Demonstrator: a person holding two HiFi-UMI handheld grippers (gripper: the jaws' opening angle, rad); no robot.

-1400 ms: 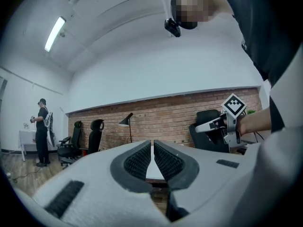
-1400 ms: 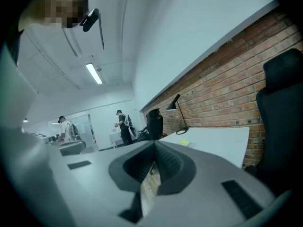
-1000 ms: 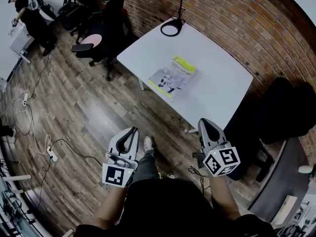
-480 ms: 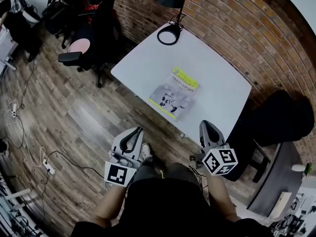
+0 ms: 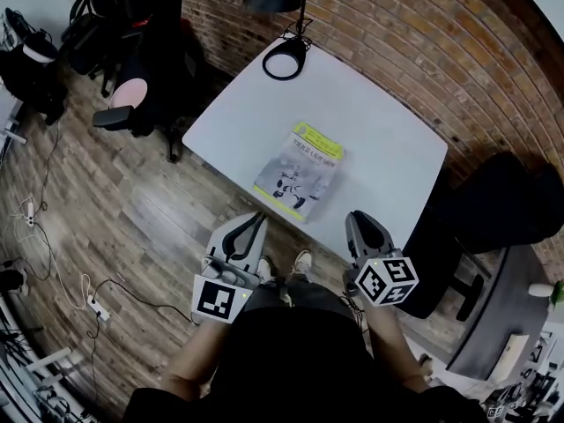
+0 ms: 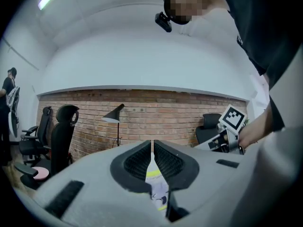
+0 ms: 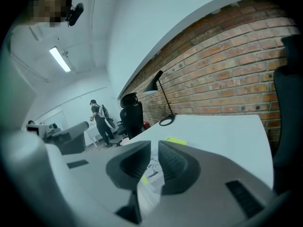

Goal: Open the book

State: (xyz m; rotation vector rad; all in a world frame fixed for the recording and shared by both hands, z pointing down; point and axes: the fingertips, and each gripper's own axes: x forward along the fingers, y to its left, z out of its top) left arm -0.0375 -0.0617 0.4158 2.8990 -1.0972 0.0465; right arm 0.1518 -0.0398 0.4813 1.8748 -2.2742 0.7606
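Status: task not started, as far as I can judge. Book [image 5: 298,173] lies closed and flat on the white desk [image 5: 388,139], cover up, close to the desk's near edge, roughly mid-width. Yellow-green strip on its far end. Black lamp [image 5: 284,25] stands at the far-left corner, well apart from the book.

Left gripper [image 5: 254,222]: jaws together, tips meeting, nothing held. Its own view only shows the book through the slit lower down, out ahead on the desk. It sits off the near edge of the desk, over the wooden floor [image 5: 132,218], near-left of the book, not touching it.

Right gripper [image 5: 357,219]: jaws have just been opening; there is now a clear gap between them, and it's empty. Book is visible ahead past the pads, not between them. It sits near-right of the book, just off the desk edge, also no contact.

Done: nothing on the book itself; both grippers are lined up facing it.

Left to do, my read: close the distance, catch the free edge of the cover with the parted right gripper, possibly pin the book with the left, then swing the cover over. Can't tell which side is the spine from here.
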